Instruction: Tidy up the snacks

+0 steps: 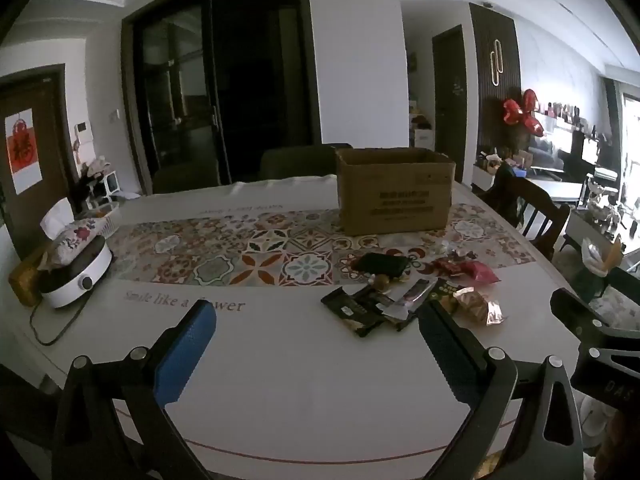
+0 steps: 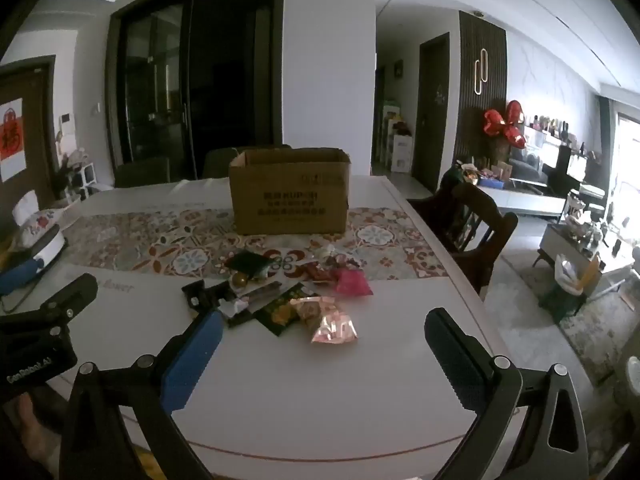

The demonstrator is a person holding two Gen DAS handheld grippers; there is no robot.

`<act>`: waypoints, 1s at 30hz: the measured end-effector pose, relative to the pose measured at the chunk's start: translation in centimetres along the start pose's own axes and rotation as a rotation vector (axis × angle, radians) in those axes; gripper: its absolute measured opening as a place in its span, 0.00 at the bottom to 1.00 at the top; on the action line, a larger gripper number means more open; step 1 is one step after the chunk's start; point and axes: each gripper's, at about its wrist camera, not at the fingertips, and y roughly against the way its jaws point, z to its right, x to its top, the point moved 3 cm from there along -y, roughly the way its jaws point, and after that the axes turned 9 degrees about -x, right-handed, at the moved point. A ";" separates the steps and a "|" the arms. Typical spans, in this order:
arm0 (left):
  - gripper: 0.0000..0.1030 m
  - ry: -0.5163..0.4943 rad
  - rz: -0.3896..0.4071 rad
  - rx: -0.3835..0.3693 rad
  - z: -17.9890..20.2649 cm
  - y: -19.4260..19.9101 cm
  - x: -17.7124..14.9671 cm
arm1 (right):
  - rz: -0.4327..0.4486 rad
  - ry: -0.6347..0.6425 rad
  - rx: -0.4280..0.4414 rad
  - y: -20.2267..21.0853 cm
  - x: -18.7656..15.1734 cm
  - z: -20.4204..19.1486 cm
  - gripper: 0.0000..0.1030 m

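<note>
- You are holding the left hand-held gripper (image 1: 316, 344) released, its jaws standing wide apart over bare tabletop (image 1: 304, 400), grasping nothing; the right hand-held gripper (image 2: 322, 344) is hovering just as wide and empty
- You are starting from the near edge, so I judge the first pick is the step in hand: be lowering the right one over the copper foil packet (image 2: 334, 326), the closest piece and lying at the pile's near edge
- You are best straddling that packet across its narrow side and closing gently, since crinkled foil is likely to slip or crush
- You are looking at the snack pile (image 2: 288, 292) lying loose near the middle of the tabletop: dark flat wrappers (image 1: 360, 308), a green printed pouch (image 2: 280, 312), a pink bag (image 2: 352, 282) and a dark green pouch (image 2: 248, 264), several overlapping
- You are aiming, I judge, for the cardboard box (image 2: 288, 196) standing open-topped on the patterned runner (image 1: 224, 252) just beyond the pile; its inside is hidden from both views
</note>
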 end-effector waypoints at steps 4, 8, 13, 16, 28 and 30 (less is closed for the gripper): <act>1.00 -0.012 0.000 0.006 0.4 0.0 0.0 | -0.001 -0.009 0.006 -0.1 0.0 0.1 0.99; 1.00 -0.017 -0.006 -0.004 0.6 -0.2 -0.3 | -0.008 -0.012 0.003 -0.3 0.1 0.1 0.99; 1.00 -0.020 -0.009 0.004 0.5 -0.4 -0.1 | -0.004 -0.009 0.006 -0.3 0.1 0.2 0.99; 1.00 -0.020 -0.015 0.007 0.3 -0.6 -0.1 | -0.007 -0.013 0.002 -0.4 0.0 0.3 0.99; 1.00 -0.020 -0.014 0.007 0.3 -0.6 -0.1 | -0.013 -0.015 0.003 -0.5 0.1 0.2 0.99; 1.00 -0.020 -0.014 0.007 0.3 -0.6 -0.1 | -0.013 -0.016 0.003 -0.5 0.2 0.1 0.99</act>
